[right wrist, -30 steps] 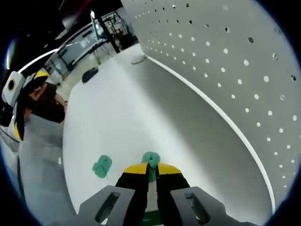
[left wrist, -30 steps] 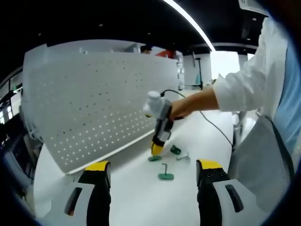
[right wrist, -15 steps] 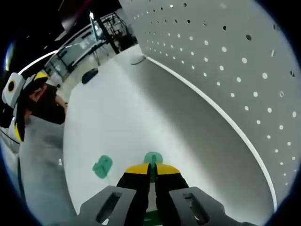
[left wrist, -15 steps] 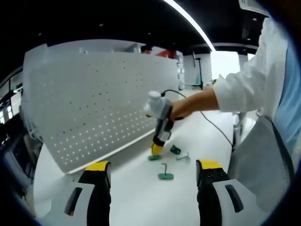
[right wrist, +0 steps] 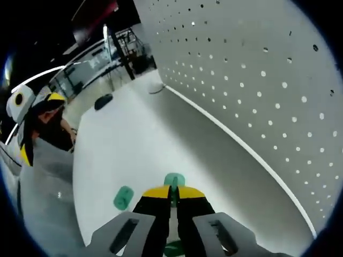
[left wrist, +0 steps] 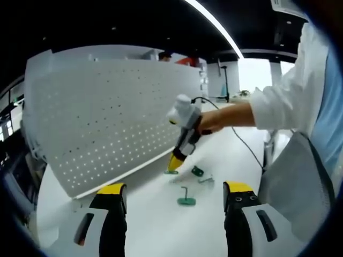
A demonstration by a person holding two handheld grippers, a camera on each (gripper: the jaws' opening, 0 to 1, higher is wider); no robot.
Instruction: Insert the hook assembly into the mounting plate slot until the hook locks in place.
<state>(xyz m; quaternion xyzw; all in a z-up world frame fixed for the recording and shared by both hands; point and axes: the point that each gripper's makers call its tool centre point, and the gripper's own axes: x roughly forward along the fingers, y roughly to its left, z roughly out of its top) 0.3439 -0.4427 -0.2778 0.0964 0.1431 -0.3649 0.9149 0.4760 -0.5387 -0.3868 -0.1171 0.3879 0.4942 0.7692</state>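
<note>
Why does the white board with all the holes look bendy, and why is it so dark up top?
In the left gripper view the fisheye lens bows the pegboard; the ceiling is dark except for one bright light strip. In the right gripper view the pegboard curves too, and the green hook in the right gripper looks sharp.

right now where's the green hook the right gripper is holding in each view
Left gripper view: the held green hook sits just right of centre, at the tip of the right gripper, near the foot of the pegboard.
Right gripper view: it pokes out bottom centre, pinched between the yellow-tipped fingers.
Shared landmark: the white pegboard.
</note>
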